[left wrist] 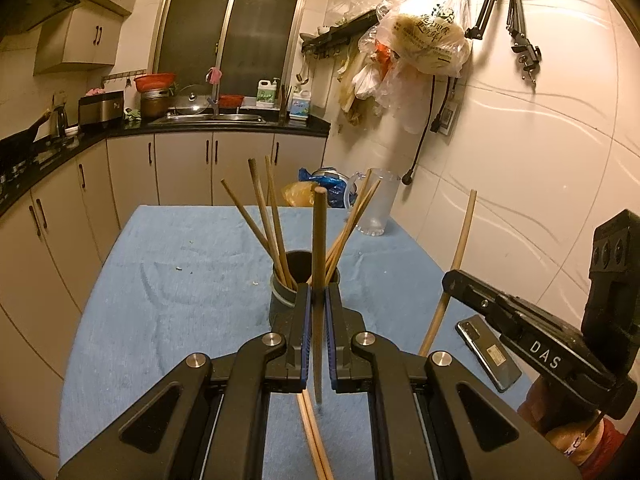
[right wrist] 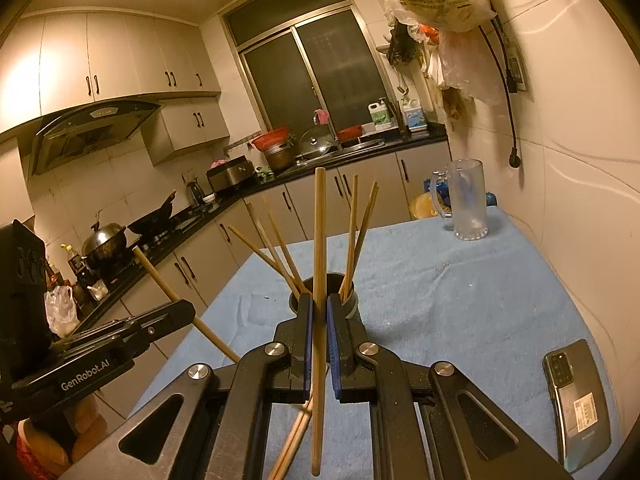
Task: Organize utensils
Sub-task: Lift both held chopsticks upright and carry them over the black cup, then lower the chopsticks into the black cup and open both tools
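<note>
A dark grey cup holder stands mid-table on the blue cloth with several wooden chopsticks fanned out of it. My left gripper is shut on one upright chopstick, just in front of the holder. My right gripper is shut on another upright chopstick, close before the holder. Each gripper shows in the other's view with its stick: the right gripper at the right, the left gripper at the left. Two loose chopsticks lie on the cloth under the jaws.
A phone lies at the table's right near edge. A frosted glass mug stands at the far right corner, with bags behind it. The tiled wall runs along the right. Kitchen counters and cabinets lie beyond and to the left.
</note>
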`<action>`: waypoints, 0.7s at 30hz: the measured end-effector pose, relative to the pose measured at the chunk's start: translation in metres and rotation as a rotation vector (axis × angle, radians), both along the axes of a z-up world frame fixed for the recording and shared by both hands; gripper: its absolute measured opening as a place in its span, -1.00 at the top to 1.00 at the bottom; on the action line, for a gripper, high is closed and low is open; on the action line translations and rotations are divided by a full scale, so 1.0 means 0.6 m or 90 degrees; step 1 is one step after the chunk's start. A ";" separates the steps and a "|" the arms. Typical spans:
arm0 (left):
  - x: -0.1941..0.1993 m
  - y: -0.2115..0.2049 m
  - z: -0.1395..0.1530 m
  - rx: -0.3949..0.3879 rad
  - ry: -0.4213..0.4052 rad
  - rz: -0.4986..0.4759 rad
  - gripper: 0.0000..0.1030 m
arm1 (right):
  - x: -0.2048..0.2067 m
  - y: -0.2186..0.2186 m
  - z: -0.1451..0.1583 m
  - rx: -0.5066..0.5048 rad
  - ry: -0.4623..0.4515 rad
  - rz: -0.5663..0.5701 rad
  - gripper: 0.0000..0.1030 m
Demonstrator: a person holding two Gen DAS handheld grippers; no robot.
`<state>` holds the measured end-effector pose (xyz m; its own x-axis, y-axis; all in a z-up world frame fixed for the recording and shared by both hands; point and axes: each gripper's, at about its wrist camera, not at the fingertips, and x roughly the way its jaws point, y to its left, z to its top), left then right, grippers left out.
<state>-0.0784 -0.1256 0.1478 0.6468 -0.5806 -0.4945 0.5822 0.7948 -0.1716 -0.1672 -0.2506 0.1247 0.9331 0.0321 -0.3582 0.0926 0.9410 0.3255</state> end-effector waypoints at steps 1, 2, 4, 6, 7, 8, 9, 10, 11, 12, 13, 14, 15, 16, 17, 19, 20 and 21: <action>0.000 -0.001 0.001 -0.001 -0.001 -0.001 0.87 | 0.000 0.000 0.000 0.001 0.000 -0.001 0.85; 0.000 -0.001 0.002 0.000 -0.001 -0.001 0.87 | -0.001 0.000 0.000 0.001 0.000 -0.002 0.85; -0.001 -0.002 0.004 -0.001 -0.001 -0.003 0.88 | -0.003 -0.001 -0.001 0.001 -0.001 -0.004 0.85; -0.003 -0.004 0.007 0.000 -0.004 -0.005 0.87 | -0.003 -0.002 -0.001 0.003 0.000 -0.005 0.85; -0.004 -0.003 0.008 0.000 -0.007 -0.006 0.88 | -0.003 -0.003 -0.002 0.004 0.001 -0.006 0.85; -0.005 -0.003 0.009 0.000 -0.007 -0.007 0.88 | -0.003 -0.003 -0.002 0.004 0.001 -0.005 0.85; -0.005 -0.004 0.010 0.000 -0.007 -0.008 0.88 | -0.003 -0.004 -0.002 0.004 0.001 -0.005 0.85; -0.005 -0.005 0.010 0.000 -0.007 -0.009 0.88 | -0.003 -0.004 -0.002 0.005 0.000 -0.006 0.85; -0.005 -0.004 0.011 0.000 -0.007 -0.009 0.88 | -0.003 -0.004 -0.001 0.004 0.000 -0.005 0.85; -0.006 -0.004 0.013 -0.001 -0.009 -0.009 0.88 | -0.003 -0.004 -0.001 0.003 0.000 -0.006 0.85; -0.006 -0.004 0.016 -0.001 -0.010 -0.010 0.87 | -0.004 -0.005 -0.001 0.003 -0.002 -0.007 0.85; -0.005 -0.005 0.019 -0.003 -0.011 -0.011 0.87 | -0.004 -0.005 0.000 0.003 -0.003 -0.007 0.85; -0.005 -0.004 0.022 -0.005 -0.011 -0.012 0.87 | -0.003 -0.007 0.001 0.003 -0.004 -0.008 0.85; -0.002 -0.004 0.025 -0.007 -0.011 -0.012 0.87 | -0.002 -0.009 0.003 0.004 -0.005 -0.009 0.85; 0.000 -0.003 0.030 -0.010 -0.012 -0.012 0.88 | -0.001 -0.011 0.004 0.005 -0.006 -0.009 0.85; 0.004 -0.002 0.038 -0.016 -0.014 -0.012 0.88 | 0.003 -0.015 0.010 0.009 -0.010 -0.010 0.85; 0.006 -0.001 0.042 -0.019 -0.015 -0.012 0.88 | 0.002 -0.016 0.014 0.010 -0.013 -0.012 0.85; 0.009 -0.001 0.047 -0.022 -0.016 -0.012 0.88 | 0.004 -0.016 0.019 0.009 -0.016 -0.014 0.85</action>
